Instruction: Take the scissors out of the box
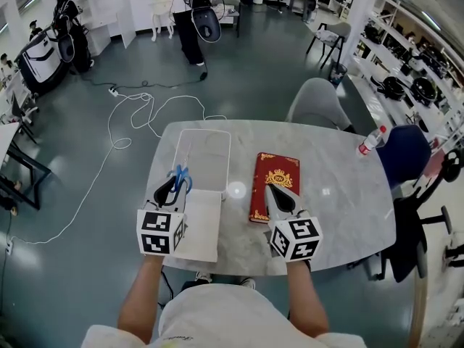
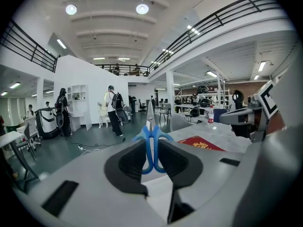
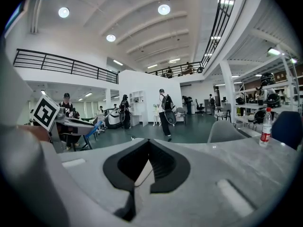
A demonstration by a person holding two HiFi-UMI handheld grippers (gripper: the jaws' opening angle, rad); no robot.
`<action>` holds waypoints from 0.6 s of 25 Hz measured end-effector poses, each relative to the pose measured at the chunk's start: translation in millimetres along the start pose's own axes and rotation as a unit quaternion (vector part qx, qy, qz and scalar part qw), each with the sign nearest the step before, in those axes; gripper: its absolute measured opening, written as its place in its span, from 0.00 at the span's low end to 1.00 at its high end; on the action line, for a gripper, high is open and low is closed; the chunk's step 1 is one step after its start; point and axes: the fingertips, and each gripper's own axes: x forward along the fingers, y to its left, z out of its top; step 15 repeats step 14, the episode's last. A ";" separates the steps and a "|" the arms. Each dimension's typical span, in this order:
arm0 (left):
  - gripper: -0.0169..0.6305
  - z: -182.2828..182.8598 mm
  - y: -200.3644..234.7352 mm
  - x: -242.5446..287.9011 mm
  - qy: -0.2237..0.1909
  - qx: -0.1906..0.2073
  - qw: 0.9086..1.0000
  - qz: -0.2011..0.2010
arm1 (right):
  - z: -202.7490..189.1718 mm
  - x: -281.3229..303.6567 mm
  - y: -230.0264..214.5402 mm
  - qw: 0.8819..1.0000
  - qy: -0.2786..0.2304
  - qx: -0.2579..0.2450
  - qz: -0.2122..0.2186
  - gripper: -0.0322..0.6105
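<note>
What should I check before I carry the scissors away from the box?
1. Left gripper shut on the scissors handles: ok.
2. Scissors lifted clear of the box: cannot tell; the head view shows them over its left edge.
3. Right gripper shut and empty, apart from the scissors: ok.
4. Bare table between box and red book for setting down: ok.
5. Bottle far from the path: ok.

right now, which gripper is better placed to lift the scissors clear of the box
Left: the left gripper is shut on the scissors at the box; the right gripper is shut, empty, above the red book.
</note>
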 end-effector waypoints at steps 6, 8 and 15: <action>0.15 -2.5 -2.6 1.1 -0.001 0.000 1.000 -0.001 | -1.9 -0.3 -0.5 1.000 0.001 -0.001 0.002 0.06; 0.15 -2.6 -2.3 0.9 0.001 0.001 1.000 -0.001 | -1.0 0.1 0.2 1.000 0.001 -0.001 0.002 0.06; 0.15 -1.4 -2.2 -1.6 0.002 0.001 1.000 -0.001 | 1.3 -1.5 1.4 1.000 0.000 -0.002 0.003 0.06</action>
